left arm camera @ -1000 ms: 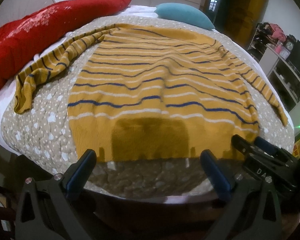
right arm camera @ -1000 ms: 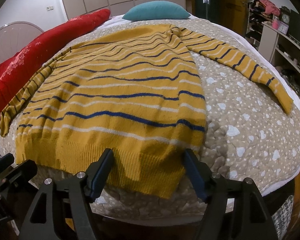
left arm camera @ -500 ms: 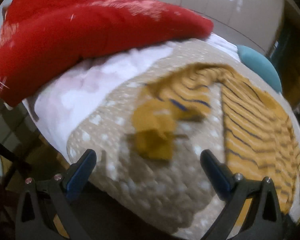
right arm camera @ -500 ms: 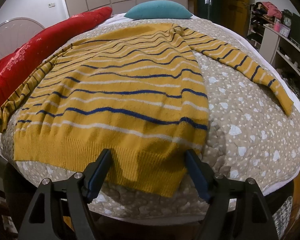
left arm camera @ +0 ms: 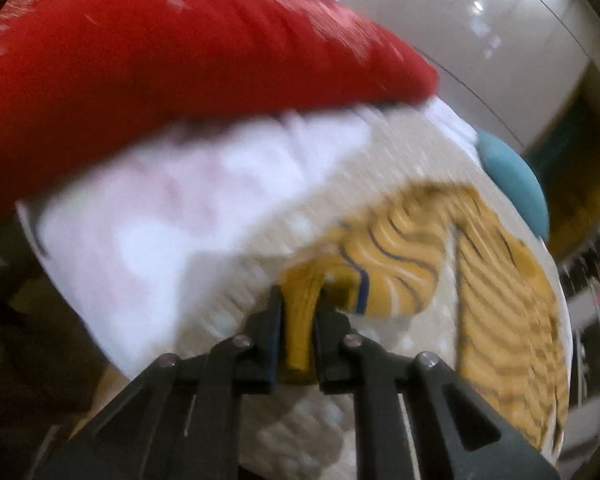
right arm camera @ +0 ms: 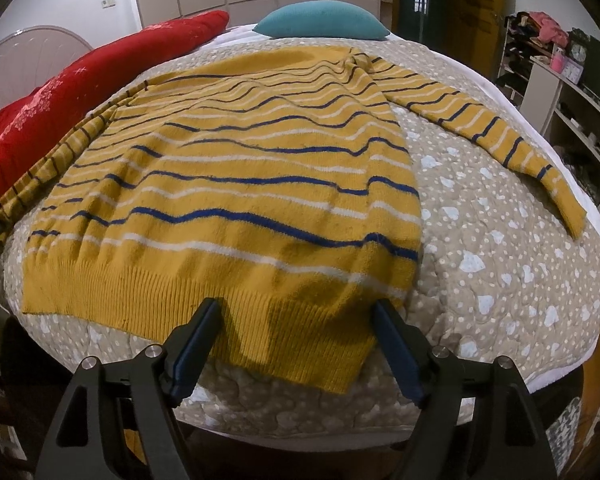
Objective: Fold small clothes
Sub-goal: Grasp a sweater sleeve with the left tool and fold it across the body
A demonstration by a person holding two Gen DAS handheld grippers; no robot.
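A mustard-yellow sweater (right arm camera: 240, 184) with blue and white stripes lies spread flat on the bed, sleeves out to both sides. My left gripper (left arm camera: 298, 320) is shut on the cuff of the sweater's left sleeve (left arm camera: 300, 320) at the bed's left edge; the left wrist view is blurred. The sleeve (left arm camera: 396, 256) bunches just past the fingers. My right gripper (right arm camera: 296, 320) is open and empty, its fingers either side of the ribbed hem (right arm camera: 260, 320) at the bed's near edge. The right sleeve (right arm camera: 492, 132) lies stretched out to the right.
The bed has a beige spotted quilt (right arm camera: 500, 260). A long red pillow (right arm camera: 80, 88) lies along its left side and a teal pillow (right arm camera: 320, 20) at the head. White shelves (right arm camera: 560, 100) stand at the right. A fan (right arm camera: 28, 52) stands at the left.
My left gripper swung from the hem to the bed's left edge and closed on the left sleeve cuff. My right gripper stayed open and moved a little closer to the hem.
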